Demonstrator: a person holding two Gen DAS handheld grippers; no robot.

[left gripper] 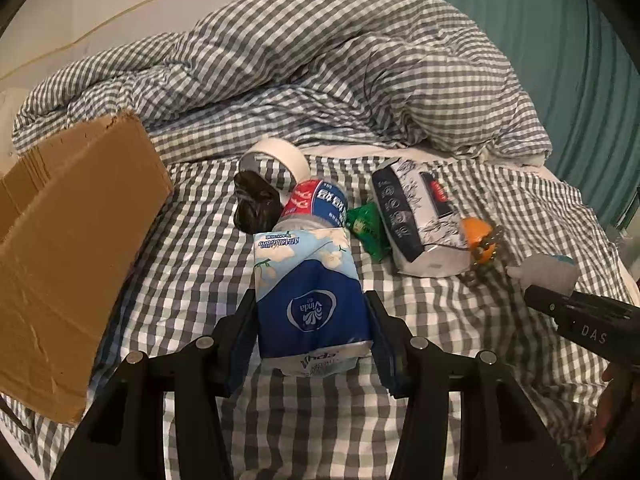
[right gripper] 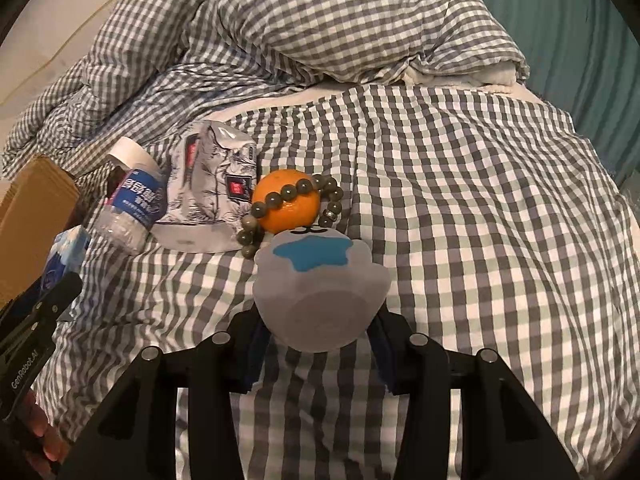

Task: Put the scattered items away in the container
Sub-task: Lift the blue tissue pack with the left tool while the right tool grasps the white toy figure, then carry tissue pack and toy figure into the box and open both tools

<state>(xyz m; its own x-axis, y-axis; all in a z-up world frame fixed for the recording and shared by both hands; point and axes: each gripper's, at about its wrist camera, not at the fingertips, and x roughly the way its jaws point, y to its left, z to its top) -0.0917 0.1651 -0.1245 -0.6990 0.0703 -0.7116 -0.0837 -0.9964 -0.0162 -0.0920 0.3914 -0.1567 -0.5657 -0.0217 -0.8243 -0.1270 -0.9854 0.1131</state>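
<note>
Gripping a blue tissue pack (left gripper: 310, 300), the left gripper (left gripper: 311, 312) has both pads pressed on the pack's sides, with the cardboard box (left gripper: 72, 240) just left of it on the checked bed sheet (left gripper: 440, 320). Beyond the pack: water bottle (left gripper: 316, 204), tape roll (left gripper: 276, 158), black bag (left gripper: 256, 206), green packet (left gripper: 366, 228), patterned pouch (left gripper: 416, 216). The right gripper (right gripper: 320, 320) has its 2 jaws closed on a grey plush toy (right gripper: 320, 280); an orange (right gripper: 286, 202) with a bead bracelet (right gripper: 288, 196) lies just beyond.

I am reading "Vinda" on the blue-and-white tissue pack (left gripper: 312, 300), "DAS" on the black right gripper body (left gripper: 592, 334), "GenRobot.AI" on the black left gripper body (right gripper: 28, 364).
</note>
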